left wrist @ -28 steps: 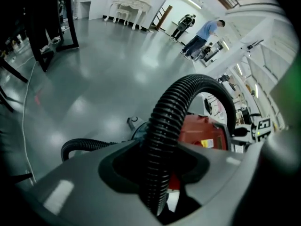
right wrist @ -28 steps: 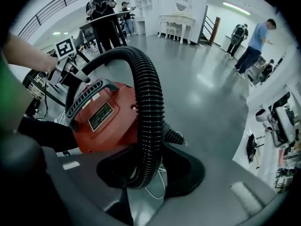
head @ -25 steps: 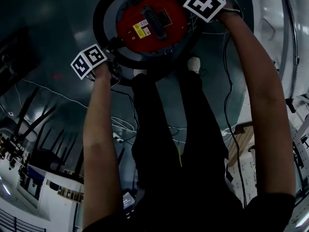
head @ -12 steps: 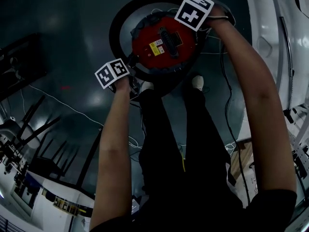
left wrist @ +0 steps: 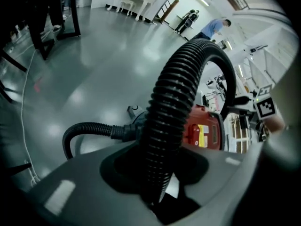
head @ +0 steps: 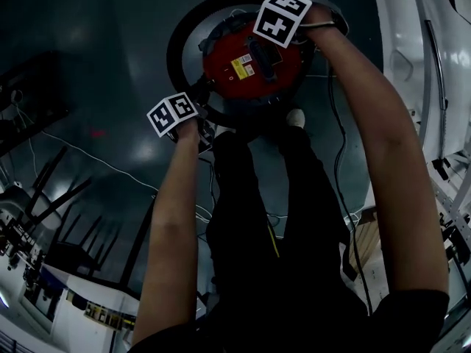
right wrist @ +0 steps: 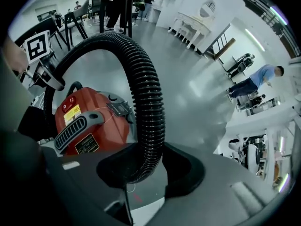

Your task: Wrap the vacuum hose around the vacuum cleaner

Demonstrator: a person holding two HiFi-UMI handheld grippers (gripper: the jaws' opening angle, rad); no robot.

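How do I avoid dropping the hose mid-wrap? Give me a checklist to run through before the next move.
1. Left gripper clamped on the vacuum hose: ok, the jaws press on its ribs.
2. Right gripper clamped on the vacuum hose: ok.
3. Vacuum hose free of kinks between the grippers: ok, it arcs smoothly in both gripper views.
4. Vacuum hose lying round the vacuum cleaner: ok on the left and far sides in the head view. Beside the right gripper, cannot tell.
5. White cable on the floor clear of the vacuum hose: cannot tell, as it is too dark near the feet.
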